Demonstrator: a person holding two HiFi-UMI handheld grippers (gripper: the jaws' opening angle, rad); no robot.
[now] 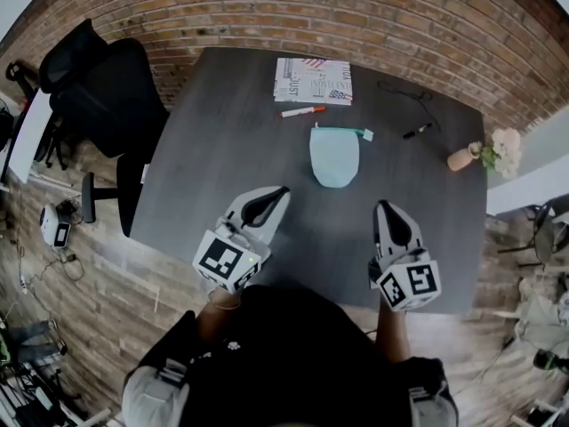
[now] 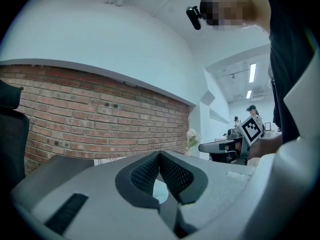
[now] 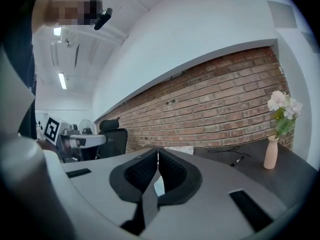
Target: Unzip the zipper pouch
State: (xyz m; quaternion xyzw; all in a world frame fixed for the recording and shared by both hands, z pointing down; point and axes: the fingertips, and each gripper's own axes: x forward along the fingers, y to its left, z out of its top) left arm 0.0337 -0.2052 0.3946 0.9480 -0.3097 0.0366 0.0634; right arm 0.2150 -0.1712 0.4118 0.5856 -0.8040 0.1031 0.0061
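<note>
A light teal zipper pouch (image 1: pixel 334 157) lies flat near the middle of the dark table (image 1: pixel 222 149), with its zipper along the far edge and the pull (image 1: pixel 366 133) at the right end. My left gripper (image 1: pixel 283 190) hovers over the near part of the table, left of and nearer than the pouch, with its jaws shut and nothing in them. My right gripper (image 1: pixel 382 205) hangs to the pouch's near right, jaws together and holding nothing. A sliver of the pouch (image 2: pixel 159 191) shows behind the left gripper (image 2: pixel 160 154), and the pouch (image 3: pixel 159 186) also shows behind the right gripper (image 3: pixel 158 151).
A printed booklet (image 1: pixel 313 80) and a red marker (image 1: pixel 302 111) lie beyond the pouch. A black cable (image 1: pixel 404 92) and a black pen (image 1: pixel 416 131) are at the far right. A small vase with flowers (image 1: pixel 462 157) stands at the right edge. A black office chair (image 1: pixel 98 87) stands off the table's left.
</note>
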